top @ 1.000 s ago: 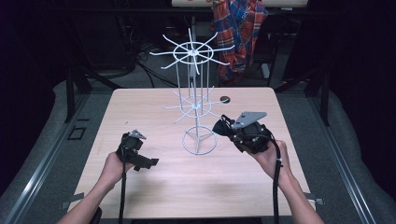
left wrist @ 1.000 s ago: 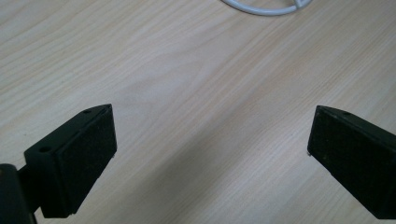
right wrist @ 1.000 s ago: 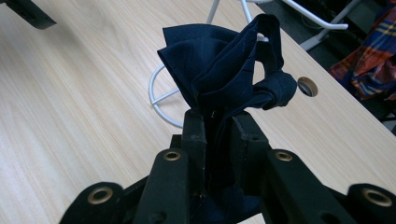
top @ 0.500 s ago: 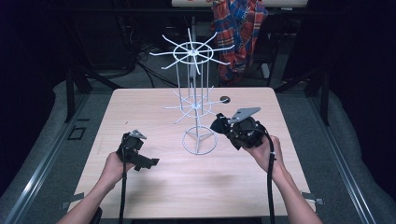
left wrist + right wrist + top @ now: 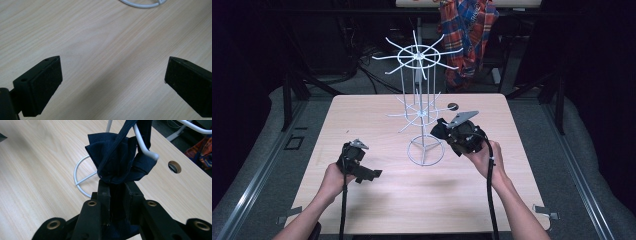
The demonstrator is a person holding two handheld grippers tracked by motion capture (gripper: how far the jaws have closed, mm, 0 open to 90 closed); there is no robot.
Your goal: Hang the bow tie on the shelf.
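The right gripper (image 5: pixel 117 183), clamping a dark cloth (image 5: pixel 120 157), is hooking it onto the rack's (image 5: pixel 424 115) 3 o'clock arm (image 5: pixel 145 147), next needing release, while the left gripper (image 5: pixel 112 82) is gaping wide, holding nothing.

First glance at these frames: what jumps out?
The white wire rack standing mid-table, its spokes fanning out on two tiers. Then the right gripper, shut on a bunched dark blue cloth that touches a lower spoke's tip. The left gripper hangs open over bare table.
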